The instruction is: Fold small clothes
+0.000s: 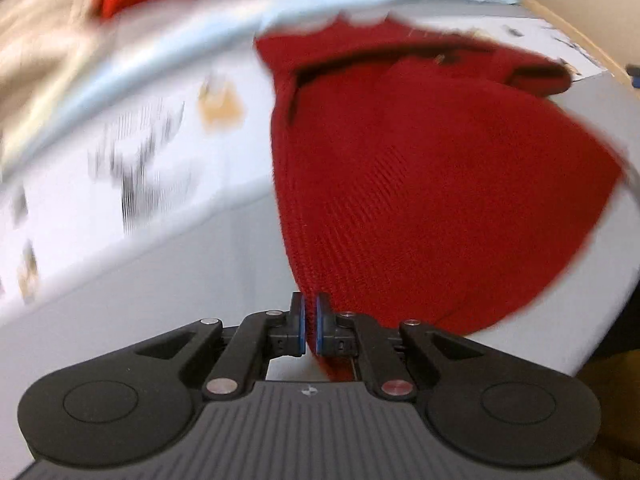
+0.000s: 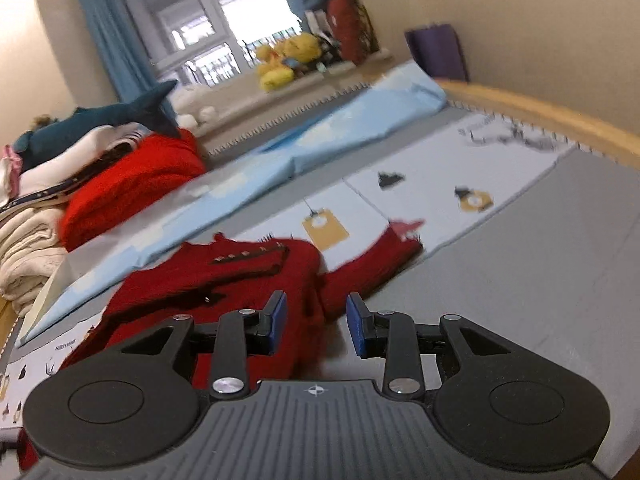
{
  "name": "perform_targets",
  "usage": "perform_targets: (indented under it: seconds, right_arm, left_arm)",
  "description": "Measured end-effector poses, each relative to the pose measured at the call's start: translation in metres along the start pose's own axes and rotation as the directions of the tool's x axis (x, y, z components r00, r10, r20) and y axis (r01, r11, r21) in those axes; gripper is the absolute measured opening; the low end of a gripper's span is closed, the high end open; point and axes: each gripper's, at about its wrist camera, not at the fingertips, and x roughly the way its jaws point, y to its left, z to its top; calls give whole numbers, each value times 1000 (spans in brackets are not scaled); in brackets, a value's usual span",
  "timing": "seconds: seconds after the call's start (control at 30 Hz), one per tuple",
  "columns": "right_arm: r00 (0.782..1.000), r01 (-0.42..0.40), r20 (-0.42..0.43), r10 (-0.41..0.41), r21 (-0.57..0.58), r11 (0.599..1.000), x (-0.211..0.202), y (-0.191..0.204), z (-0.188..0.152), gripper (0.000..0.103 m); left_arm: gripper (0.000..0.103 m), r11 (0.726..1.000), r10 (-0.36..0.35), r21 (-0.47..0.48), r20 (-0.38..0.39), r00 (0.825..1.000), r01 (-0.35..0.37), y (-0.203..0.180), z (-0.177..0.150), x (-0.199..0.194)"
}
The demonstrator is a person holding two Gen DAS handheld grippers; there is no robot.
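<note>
A small dark red knitted sweater (image 1: pixel 432 184) lies spread on the grey and white mat (image 1: pixel 168 272). My left gripper (image 1: pixel 310 328) is shut on the sweater's near hem, with red cloth pinched between the blue pads. In the right wrist view the same sweater (image 2: pixel 224 280) lies ahead, one sleeve (image 2: pixel 380 256) stretched to the right. My right gripper (image 2: pixel 316 322) is open and empty, just above the sweater's near edge.
A pile of folded clothes with a bright red garment (image 2: pixel 128 188) on cream ones (image 2: pixel 28 248) sits at the left. A light blue pad (image 2: pixel 320 136) lies behind the sweater. A wooden rail (image 2: pixel 540 116) bounds the mat at the right. Plush toys (image 2: pixel 288 60) sit by the window.
</note>
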Motion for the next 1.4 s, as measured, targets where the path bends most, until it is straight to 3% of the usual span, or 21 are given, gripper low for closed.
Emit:
perform_targets:
  seconds: [0.07, 0.1, 0.17, 0.23, 0.33, 0.47, 0.57, 0.6, 0.63, 0.67, 0.77, 0.8, 0.87, 0.93, 1.0, 1.1, 1.23, 1.3, 1.37, 1.4]
  right_arm:
    - [999, 0, -37, 1, 28, 1000, 11, 1, -2, 34]
    - [998, 2, -67, 0, 41, 999, 19, 2, -4, 36]
    - [991, 7, -135, 2, 60, 998, 34, 6, -10, 43]
    - [969, 8, -248, 12, 80, 997, 55, 11, -20, 44]
    - [908, 26, -419, -5, 45, 999, 87, 25, -42, 45]
    - [818, 40, -573, -51, -32, 999, 111, 45, -73, 45]
    - [796, 6, -602, -65, -100, 995, 118, 61, -90, 45]
    - [797, -2, -600, -77, -131, 991, 119, 67, -94, 36]
    - [798, -18, -597, -81, -158, 987, 119, 72, -98, 27]
    - [801, -35, -593, -81, -182, 983, 119, 76, -100, 7]
    - [823, -57, -563, -72, -208, 977, 112, 80, -98, 5]
    - [845, -50, -531, -66, -201, 978, 107, 77, -93, 5]
    - [885, -19, -459, -73, -193, 981, 97, 68, -80, 5]
    - [915, 65, -371, -160, -256, 965, 87, 58, -68, 5]
    - [905, 116, -365, -219, -283, 952, 86, 49, -66, 5]
    - [844, 110, -478, -242, -286, 952, 95, 34, -76, 5]
    - [838, 65, -500, -218, -305, 950, 98, 37, -77, 11]
    - [863, 67, -469, -186, -259, 963, 91, 35, -68, 25]
    - [908, 55, -406, -105, -132, 990, 83, 25, -51, 37]
    - [931, 41, -361, -55, -46, 998, 79, 19, -42, 38]
  left_arm:
    - [5, 990, -76, -121, -30, 997, 72, 18, -26, 16]
    - [6, 988, -81, -137, -89, 993, 68, 22, -35, 26]
    - [8, 995, -51, -91, -49, 998, 46, 20, -38, 20]
    - [17, 980, -126, -155, 1, 992, 124, 29, -37, 14]
    - [32, 965, -152, -216, 3, 988, 149, 36, -34, 23]
    - [34, 967, -128, -229, -66, 990, 110, 37, -24, 45]
    - [31, 969, -130, -224, -91, 987, 106, 35, -24, 57]
    - [26, 974, -114, -206, -97, 989, 92, 31, -24, 58]
    - [9, 980, -99, -180, -100, 990, 80, 27, -26, 59]
    - [8, 985, -93, -154, -100, 991, 77, 23, -26, 58]
    - [6, 981, -163, -125, -92, 982, 151, 13, -30, 53]
    - [6, 979, -188, -93, -91, 978, 179, 5, -31, 48]
    - [6, 967, -252, -6, -103, 962, 253, -14, -35, 41]
    - [6, 943, -301, 95, -157, 941, 318, -35, -40, 40]
    - [6, 928, -275, 195, -215, 937, 317, -54, -46, 43]
    - [6, 907, -228, 294, -258, 939, 301, -68, -49, 46]
    - [12, 912, -216, 290, -264, 940, 291, -69, -40, 43]
    - [13, 921, -212, 276, -235, 949, 274, -69, -34, 36]
    - [20, 940, -196, 246, -185, 963, 238, -60, -25, 30]
    - [20, 951, -183, 220, -157, 970, 215, -56, -19, 26]
